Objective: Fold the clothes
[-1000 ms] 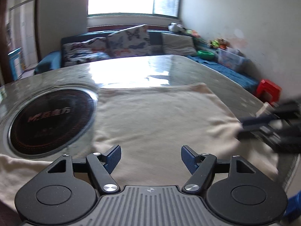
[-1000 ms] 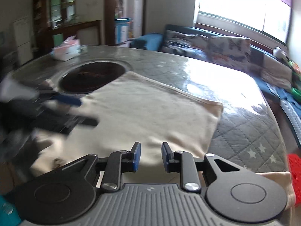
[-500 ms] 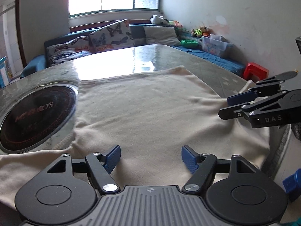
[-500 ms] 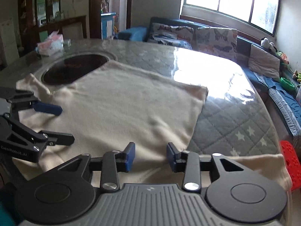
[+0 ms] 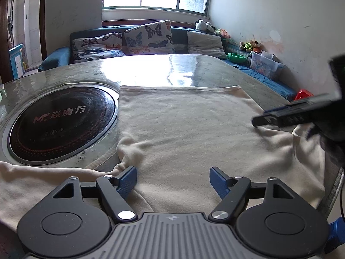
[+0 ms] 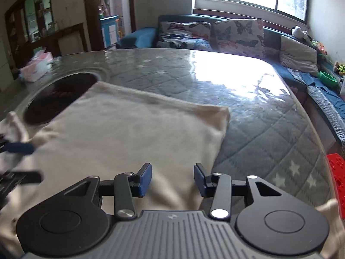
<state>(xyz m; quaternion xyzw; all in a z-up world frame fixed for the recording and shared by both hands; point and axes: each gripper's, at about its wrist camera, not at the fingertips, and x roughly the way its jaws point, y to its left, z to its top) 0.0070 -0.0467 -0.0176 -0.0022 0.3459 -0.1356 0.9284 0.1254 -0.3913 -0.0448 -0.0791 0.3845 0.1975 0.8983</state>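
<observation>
Still early in the folding, by the look of it. Lying flat on the table (image 5: 151,69): a cream shirt (image 5: 189,129), spread wide, its far edge straight and its near part reaching the table's near edge. Beside the shirt on the left, touching its side: a round black cooker plate (image 5: 60,125) set into the table top.

Sticking out at the near left, past the body of the shirt: a sleeve (image 5: 32,179), not yet folded in. A bit of cloth showing at the far right edge of the right wrist view too (maybe the other sleeve, hard to tell). No neat fold seen anywhere yet, only some soft bumps near the left armpit.

Left gripper (image 5: 173,181): jaws wide, nothing between them, hanging just over the near part of the shirt next to the sleeve. Right gripper (image 6: 172,180): jaws open too, a bit less wide, empty, over the near right corner of the shirt. Seen from the left wrist view, blurry, close to or on the shirt's right side (cannot tell which).

Left to do, as a guess: bring each sleeve in over the body, then fold the body in half or in thirds. So almost all of the job still ahead. Flat and smooth enough to start.
</observation>
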